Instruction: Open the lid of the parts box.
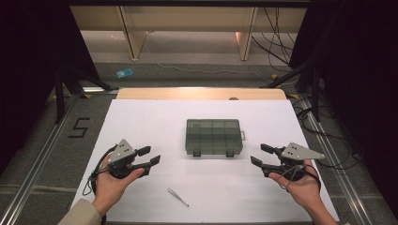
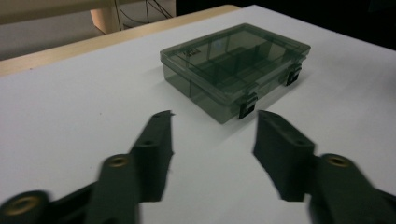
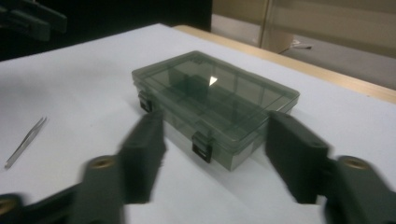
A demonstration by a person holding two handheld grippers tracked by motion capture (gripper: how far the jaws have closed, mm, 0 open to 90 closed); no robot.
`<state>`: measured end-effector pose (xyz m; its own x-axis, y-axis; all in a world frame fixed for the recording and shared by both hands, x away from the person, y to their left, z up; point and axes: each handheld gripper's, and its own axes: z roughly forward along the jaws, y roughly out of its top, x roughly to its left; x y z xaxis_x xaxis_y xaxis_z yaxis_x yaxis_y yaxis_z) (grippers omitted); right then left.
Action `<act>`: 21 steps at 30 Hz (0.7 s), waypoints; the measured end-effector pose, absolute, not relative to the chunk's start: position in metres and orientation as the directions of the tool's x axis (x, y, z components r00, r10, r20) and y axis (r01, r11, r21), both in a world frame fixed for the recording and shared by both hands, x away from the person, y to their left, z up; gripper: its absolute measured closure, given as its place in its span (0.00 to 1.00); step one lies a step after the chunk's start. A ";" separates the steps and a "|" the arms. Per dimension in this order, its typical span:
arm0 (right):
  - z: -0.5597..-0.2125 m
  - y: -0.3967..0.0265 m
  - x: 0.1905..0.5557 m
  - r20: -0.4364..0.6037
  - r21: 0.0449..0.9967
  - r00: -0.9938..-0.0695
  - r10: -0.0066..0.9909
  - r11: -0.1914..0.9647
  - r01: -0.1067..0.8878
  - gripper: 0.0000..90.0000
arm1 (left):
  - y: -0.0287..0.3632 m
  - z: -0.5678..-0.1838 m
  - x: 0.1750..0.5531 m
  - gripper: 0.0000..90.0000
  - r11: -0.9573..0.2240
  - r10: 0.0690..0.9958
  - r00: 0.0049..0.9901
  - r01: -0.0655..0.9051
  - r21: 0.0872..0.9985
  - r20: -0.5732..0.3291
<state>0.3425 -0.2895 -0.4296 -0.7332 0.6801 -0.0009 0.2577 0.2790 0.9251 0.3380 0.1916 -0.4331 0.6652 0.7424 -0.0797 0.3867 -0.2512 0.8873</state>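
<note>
A smoky clear plastic compartment box (image 1: 213, 136) lies shut in the middle of the white sheet, its two black latches facing me. The left gripper view shows the box (image 2: 236, 69) ahead and to the right; in the right gripper view the box (image 3: 215, 105) is close ahead. My left gripper (image 1: 150, 156) hovers open to the box's left, nothing between its jaws. To the box's right my right gripper (image 1: 260, 154) is open and empty. Metal tweezers (image 1: 178, 197) lie on the sheet near the front edge, and those tweezers (image 3: 24, 142) appear at the left in the right gripper view.
The white sheet (image 1: 141, 117) covers a wooden table whose far edge (image 1: 202, 93) shows beyond it. Past the table are floor cables, black stand legs and a light wooden shelf. A number 5 (image 1: 78, 127) is marked on the floor at left.
</note>
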 end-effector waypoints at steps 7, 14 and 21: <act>-0.440 -0.283 0.361 -0.015 0.820 -0.766 0.643 0.446 0.358 1.00 | 0.175 -0.436 0.351 1.00 -0.406 0.724 0.689 0.465 0.787 -0.034; -0.450 -0.277 0.378 0.006 0.767 -0.750 0.661 0.478 0.427 1.00 | 0.156 -0.448 0.377 1.00 -0.414 0.719 0.693 0.494 0.765 -0.059; -0.467 -0.273 0.402 0.036 0.719 -0.738 0.674 0.495 0.487 1.00 | 0.133 -0.465 0.407 1.00 -0.458 0.705 0.708 0.493 0.740 -0.035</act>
<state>0.4024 -0.2725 -0.4670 -0.7378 0.6740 0.0358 0.4873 0.4953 0.7192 0.4068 0.1329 -0.4651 0.7080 0.7053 -0.0349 0.4930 -0.4583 0.7396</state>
